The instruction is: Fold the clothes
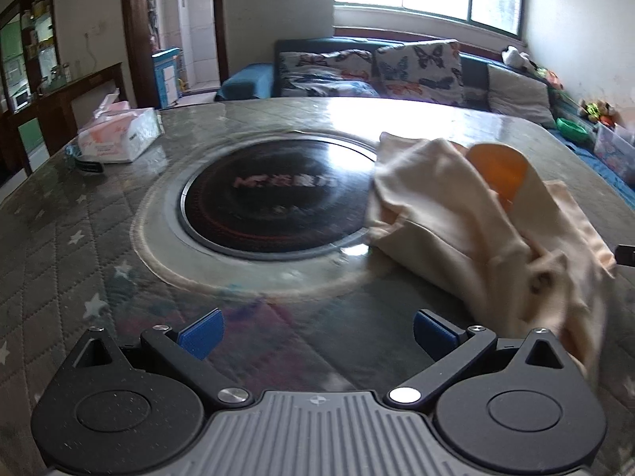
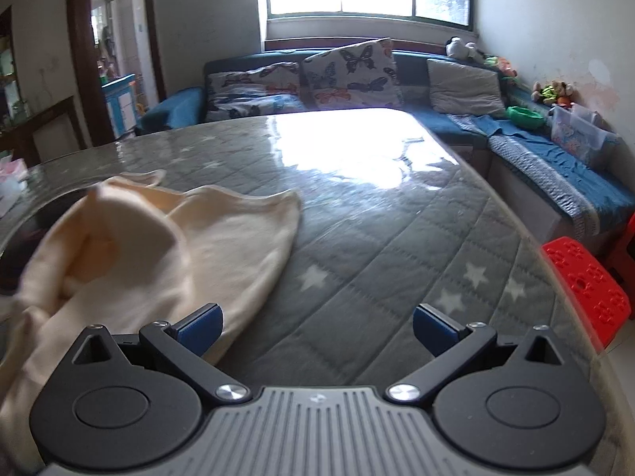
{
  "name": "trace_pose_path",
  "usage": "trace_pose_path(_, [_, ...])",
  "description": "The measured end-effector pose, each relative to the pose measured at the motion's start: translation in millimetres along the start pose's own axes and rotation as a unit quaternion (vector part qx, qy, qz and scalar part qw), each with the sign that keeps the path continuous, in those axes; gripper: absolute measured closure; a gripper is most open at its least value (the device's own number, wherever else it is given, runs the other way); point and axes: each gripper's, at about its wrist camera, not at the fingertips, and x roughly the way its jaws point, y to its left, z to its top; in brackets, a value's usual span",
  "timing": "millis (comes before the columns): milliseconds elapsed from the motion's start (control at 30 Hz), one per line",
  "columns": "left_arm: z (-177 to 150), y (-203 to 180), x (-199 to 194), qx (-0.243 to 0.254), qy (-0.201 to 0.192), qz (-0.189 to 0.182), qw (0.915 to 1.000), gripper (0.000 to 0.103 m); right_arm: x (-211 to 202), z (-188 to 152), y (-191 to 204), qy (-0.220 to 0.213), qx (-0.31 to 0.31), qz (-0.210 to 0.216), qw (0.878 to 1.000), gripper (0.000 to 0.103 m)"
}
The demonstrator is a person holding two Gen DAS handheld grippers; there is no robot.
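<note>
Both sets of blue-padded fingers stand spread wide with nothing between them — the left gripper (image 1: 317, 333) hangs over bare worktop facing the dark round hotplate (image 1: 278, 194) set into the middle, and the right gripper (image 2: 317, 331) hangs over the grey star-patterned quilted cover under glass (image 2: 397, 261). The task's thing, a cream-coloured soft cotton garment (image 1: 468, 230), lies in a loose rumpled heap between the two, not flat and not folded, with an orange patch showing among its creases. From the left fingers it sits ahead and off to the right, its near end trailing down past the right-hand finger; from the right fingers it sits ahead and to the left (image 2: 158, 246), its hem coming right up beside the left-hand pad, whether touching I cannot tell. Its long run goes roughly from near edge to far, slanting toward the hotplate. The right gripper looks the nearer of the two, I'd judge. A pink-and-white tissue pack (image 1: 119, 135) sits well apart at the far left.
</note>
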Motion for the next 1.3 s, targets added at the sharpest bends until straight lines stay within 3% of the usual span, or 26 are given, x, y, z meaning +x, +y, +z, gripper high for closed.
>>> trace_pose_path(400, [-14.0, -16.2, -20.3, 0.007, 0.012, -0.02, 0.9997, 0.0, -45.1, -34.4, 27.6, -0.004, -0.011, 0.037, 0.999, 0.0])
trace_pose_path(1300, [-29.7, -33.8, -40.9, 0.045, 0.004, -0.035, 0.9984, 0.0, -71.0, -56.7, 55.9, -0.001, -0.035, 0.073, 0.997, 0.004])
